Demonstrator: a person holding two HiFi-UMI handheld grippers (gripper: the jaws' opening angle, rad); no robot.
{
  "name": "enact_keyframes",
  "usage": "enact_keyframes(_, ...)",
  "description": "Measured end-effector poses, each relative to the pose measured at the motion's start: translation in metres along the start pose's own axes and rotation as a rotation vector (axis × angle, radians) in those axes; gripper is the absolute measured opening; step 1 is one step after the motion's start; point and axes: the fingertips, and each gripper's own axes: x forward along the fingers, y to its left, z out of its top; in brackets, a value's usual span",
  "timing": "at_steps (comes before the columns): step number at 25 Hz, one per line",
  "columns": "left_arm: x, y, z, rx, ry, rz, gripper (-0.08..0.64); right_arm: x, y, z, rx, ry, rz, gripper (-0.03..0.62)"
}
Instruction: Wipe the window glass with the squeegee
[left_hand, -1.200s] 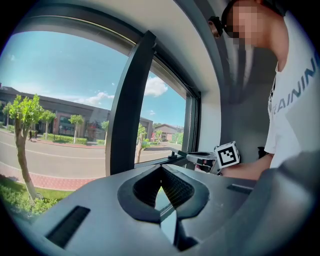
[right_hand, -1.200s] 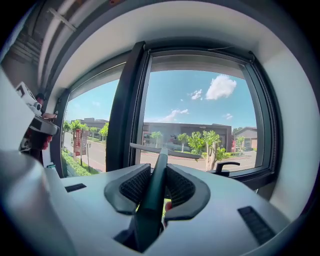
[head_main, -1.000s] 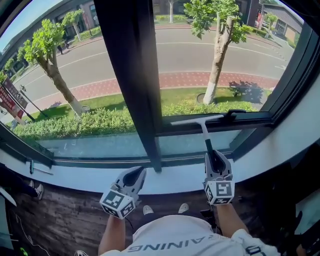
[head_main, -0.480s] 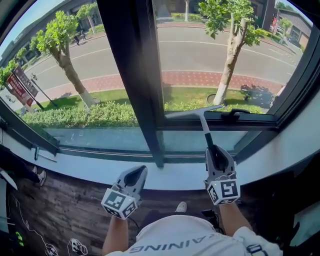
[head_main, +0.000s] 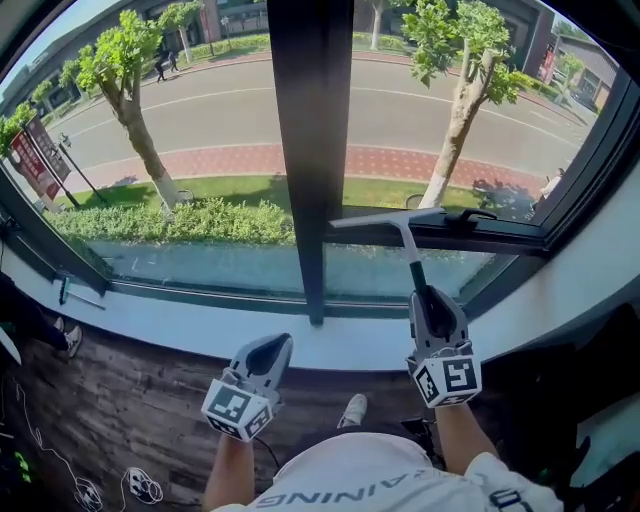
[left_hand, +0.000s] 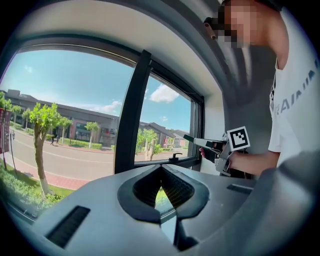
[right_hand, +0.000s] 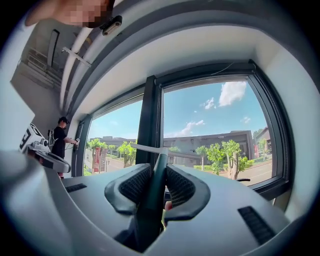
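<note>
Squeegee (head_main: 403, 232) handle pinched by right gripper (head_main: 432, 302), blade low on window glass (head_main: 450, 120); left gripper (head_main: 271, 347) pressed together, empty.

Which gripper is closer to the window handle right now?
Right. The right gripper, shut on the squeegee, sits just below the window handle; the left gripper, empty, is left of the mullion, farther off.

Outdoors we logged one tree at left (head_main: 150, 160) and a second tree at right (head_main: 455, 130), both beside a grey road (head_main: 230, 110). A red brick path (head_main: 230, 160) ran along a green hedge (head_main: 190, 222). Indoors we noted a pale sill (head_main: 180, 335), a dark wooden floor (head_main: 90, 420) with cables (head_main: 140, 487), and a second person (right_hand: 61, 137) standing far left.
</note>
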Motion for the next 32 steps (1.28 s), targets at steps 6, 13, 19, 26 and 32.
enact_keyframes(6, -0.038, -0.029, -0.012, 0.010, 0.013, -0.024, 0.014, -0.055, 0.022, 0.000, 0.001, 0.015, -0.012, 0.098)
enact_keyframes(13, -0.058, -0.078, -0.028, 0.001, 0.023, -0.059, 0.014, -0.117, 0.015, -0.002, 0.023, 0.039, -0.052, 0.098)
enact_keyframes(19, -0.053, -0.132, -0.026, 0.017, 0.016, -0.089, 0.014, -0.170, -0.017, 0.002, 0.026, 0.032, -0.087, 0.098)
enact_keyframes(26, -0.031, -0.214, -0.023, 0.024, 0.005, -0.083, 0.014, -0.235, -0.076, 0.001, 0.044, 0.037, -0.093, 0.098)
enact_keyframes(32, -0.005, -0.303, -0.021, 0.040, 0.011, -0.076, 0.014, -0.296, -0.150, 0.015, 0.046, 0.012, -0.104, 0.098)
